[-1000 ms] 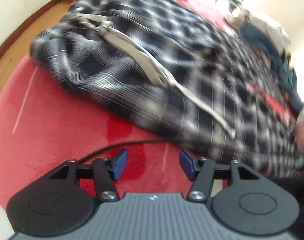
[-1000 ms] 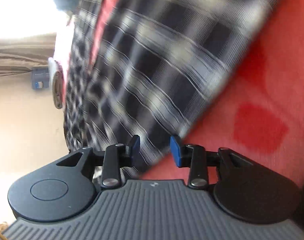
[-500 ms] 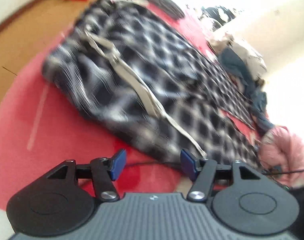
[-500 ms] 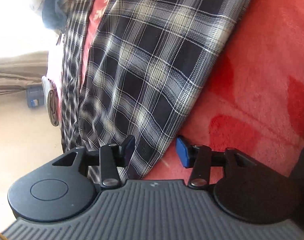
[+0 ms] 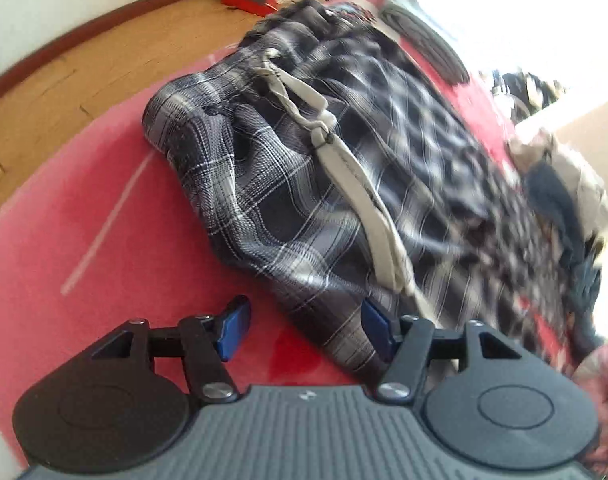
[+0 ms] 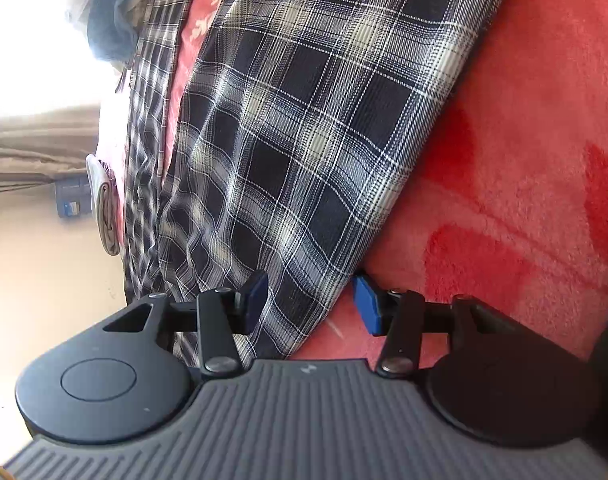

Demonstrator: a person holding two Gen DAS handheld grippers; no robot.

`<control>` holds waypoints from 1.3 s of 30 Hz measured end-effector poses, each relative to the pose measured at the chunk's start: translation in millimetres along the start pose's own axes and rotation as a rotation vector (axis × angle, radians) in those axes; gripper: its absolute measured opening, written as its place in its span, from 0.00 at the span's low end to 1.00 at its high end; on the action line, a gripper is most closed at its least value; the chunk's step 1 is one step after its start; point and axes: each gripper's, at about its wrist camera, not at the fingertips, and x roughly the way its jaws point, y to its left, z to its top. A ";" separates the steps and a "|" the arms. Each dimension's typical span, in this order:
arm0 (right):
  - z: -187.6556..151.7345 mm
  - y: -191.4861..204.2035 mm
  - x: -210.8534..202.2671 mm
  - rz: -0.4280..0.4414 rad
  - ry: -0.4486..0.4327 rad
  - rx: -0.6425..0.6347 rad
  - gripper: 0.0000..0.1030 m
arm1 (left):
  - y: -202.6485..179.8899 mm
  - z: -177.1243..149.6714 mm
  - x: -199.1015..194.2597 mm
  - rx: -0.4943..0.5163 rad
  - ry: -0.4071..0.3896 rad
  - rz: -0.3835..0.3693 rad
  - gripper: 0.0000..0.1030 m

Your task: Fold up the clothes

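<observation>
Red blanket point(image 5: 103, 208) fills both views. On it, plaid pants point(image 5: 304, 184) run lower centre to upper right in left wrist view, waistband w/ pale drawstring point(image 5: 344, 168) toward upper left. Left gripper point(image 5: 304, 326) half open, holds nothing; cloth edge lies between the jaws, at the right pad, no pinch. Right gripper point(image 6: 310, 300) in its view: leg hem between jaws, which have just been opening, pads not pressing. Both equally near; next prob. re-grip to fold.
</observation>
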 end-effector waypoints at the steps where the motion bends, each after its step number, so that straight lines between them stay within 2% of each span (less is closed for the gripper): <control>1: -0.1 1.0 0.7 0.000 -0.001 -0.001 0.45 | 2.5 -0.3 0.6 -0.027 -0.008 -0.023 0.61; 4: -0.5 1.8 1.9 0.003 -0.004 0.001 0.46 | 15.6 -5.1 4.3 -0.121 -0.007 -0.118 0.58; 6: -0.7 0.5 2.4 0.008 -0.007 0.009 0.46 | 21.6 -14.1 4.6 -0.151 0.012 -0.139 0.53; 9: -0.7 -1.9 2.8 0.015 -0.012 0.023 0.46 | 23.4 -16.3 6.0 -0.166 -0.011 -0.137 0.48; 13: 1.0 -6.5 0.3 0.034 -0.041 0.050 0.46 | 20.2 -4.0 12.2 -0.204 -0.063 -0.160 0.41; 17: -1.0 -16.7 -5.0 0.065 -0.116 0.098 0.46 | 20.0 -4.8 11.9 -0.182 -0.056 -0.142 0.32; 20: -7.8 -25.8 3.8 0.099 -0.094 0.150 0.45 | 28.2 -5.7 9.9 -0.189 -0.047 -0.131 0.24; 22: -9.3 -26.7 6.0 0.104 -0.075 0.142 0.46 | 32.2 -5.4 11.3 -0.209 -0.045 -0.132 0.22; 27: -3.1 -31.4 4.7 0.126 -0.105 0.168 0.46 | 31.4 -6.4 11.9 -0.200 -0.042 -0.115 0.18; 29: -6.3 -35.5 6.2 0.138 -0.109 0.176 0.41 | 28.3 -4.4 15.2 -0.186 -0.041 -0.106 0.16; 32: -15.3 -31.6 12.7 0.135 -0.064 0.129 0.34 | 22.5 -2.4 17.6 -0.155 -0.042 -0.088 0.11; 33: -15.4 -29.4 13.8 0.137 -0.059 0.120 0.27 | 19.5 -1.8 16.8 -0.137 -0.046 -0.080 0.10; 34: -15.4 -25.4 13.0 0.142 -0.065 0.096 0.15 | 14.7 -0.9 14.6 -0.108 -0.055 -0.075 0.08; 36: -14.9 -13.5 7.0 0.159 -0.105 0.017 0.04 | 3.2 0.8 8.7 -0.035 -0.078 -0.073 0.07; 39: -14.3 5.2 -2.7 0.180 -0.164 -0.108 0.03 | -14.0 1.3 -3.5 0.056 -0.124 -0.078 0.06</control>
